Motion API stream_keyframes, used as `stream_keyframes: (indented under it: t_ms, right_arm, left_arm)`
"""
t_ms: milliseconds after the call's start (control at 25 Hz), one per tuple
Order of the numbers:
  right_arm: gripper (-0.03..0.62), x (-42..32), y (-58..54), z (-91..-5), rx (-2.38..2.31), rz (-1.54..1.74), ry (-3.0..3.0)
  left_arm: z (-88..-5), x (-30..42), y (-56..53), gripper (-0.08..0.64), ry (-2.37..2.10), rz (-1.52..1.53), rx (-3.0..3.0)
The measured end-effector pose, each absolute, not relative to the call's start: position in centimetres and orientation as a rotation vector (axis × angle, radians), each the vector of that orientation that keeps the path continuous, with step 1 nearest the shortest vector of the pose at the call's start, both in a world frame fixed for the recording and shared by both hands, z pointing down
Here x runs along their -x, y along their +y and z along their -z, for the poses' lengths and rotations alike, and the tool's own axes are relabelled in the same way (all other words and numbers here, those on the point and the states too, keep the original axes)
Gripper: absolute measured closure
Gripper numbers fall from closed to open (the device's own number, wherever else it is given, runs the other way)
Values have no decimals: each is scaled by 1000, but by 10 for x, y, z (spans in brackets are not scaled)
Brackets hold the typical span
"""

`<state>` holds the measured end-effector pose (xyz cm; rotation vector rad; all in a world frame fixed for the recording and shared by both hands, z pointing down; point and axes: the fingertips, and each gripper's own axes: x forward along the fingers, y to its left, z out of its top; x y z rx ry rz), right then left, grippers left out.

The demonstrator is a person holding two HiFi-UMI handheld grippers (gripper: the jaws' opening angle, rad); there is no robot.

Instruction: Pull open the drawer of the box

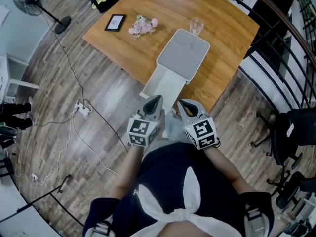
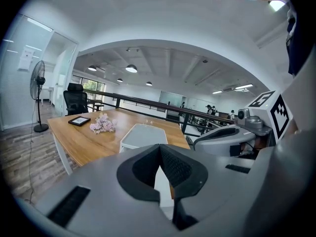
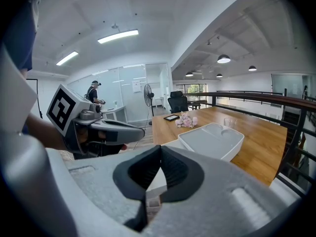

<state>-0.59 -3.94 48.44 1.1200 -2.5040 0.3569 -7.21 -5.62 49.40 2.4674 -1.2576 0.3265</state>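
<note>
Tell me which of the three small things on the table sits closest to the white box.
The clear glass, right by the far edge of the white box. The pink flowers and the dark frame lie farther off.

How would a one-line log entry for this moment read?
left gripper: shut, empty | right gripper: shut, empty | box: on table | drawer: pulled out

Grey left gripper [image 1: 157, 99], right gripper [image 1: 181, 103] (marker cubes [image 1: 140, 131]), navy top [image 1: 168, 164], white knot [image 1: 173, 212]
</note>
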Motion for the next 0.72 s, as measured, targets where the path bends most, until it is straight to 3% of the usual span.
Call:
stream_keyframes:
  t_ms: [720]
  right_arm:
    - [595,3,-32,-490,-1103,-358,-2491]
  left_arm:
    - [-504,69,-50,542,-1222,-339,-2425]
